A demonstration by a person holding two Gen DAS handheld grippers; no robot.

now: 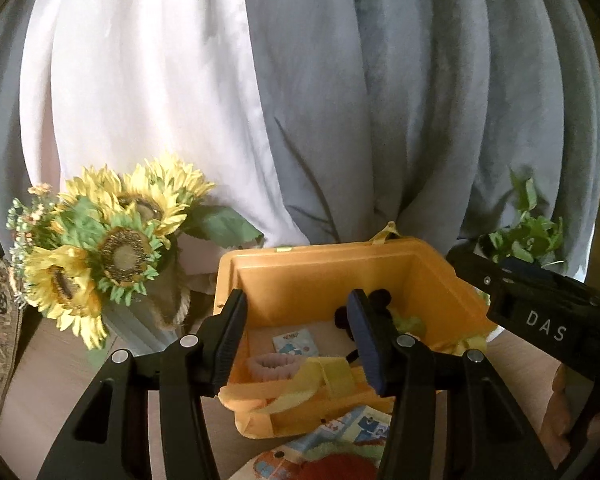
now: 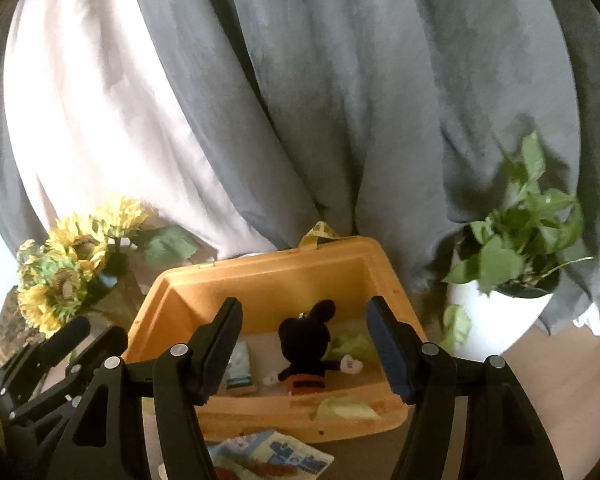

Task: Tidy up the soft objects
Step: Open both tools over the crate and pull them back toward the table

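We counted one orange bin (image 2: 260, 280), one black mouse plush (image 2: 306, 344) in it, one pink scrunchie (image 1: 274, 365), one bunch of sunflowers (image 1: 112, 236), one potted plant (image 2: 512, 256), one picture-printed cloth (image 2: 268, 456), and two grippers (image 1: 298, 344) (image 2: 306, 346).

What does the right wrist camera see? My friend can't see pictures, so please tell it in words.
The open right gripper, holding nothing, hovers over an orange bin with a black plush mouse toy sitting inside. Sunflowers stand left, a potted green plant right, grey and white curtains behind.
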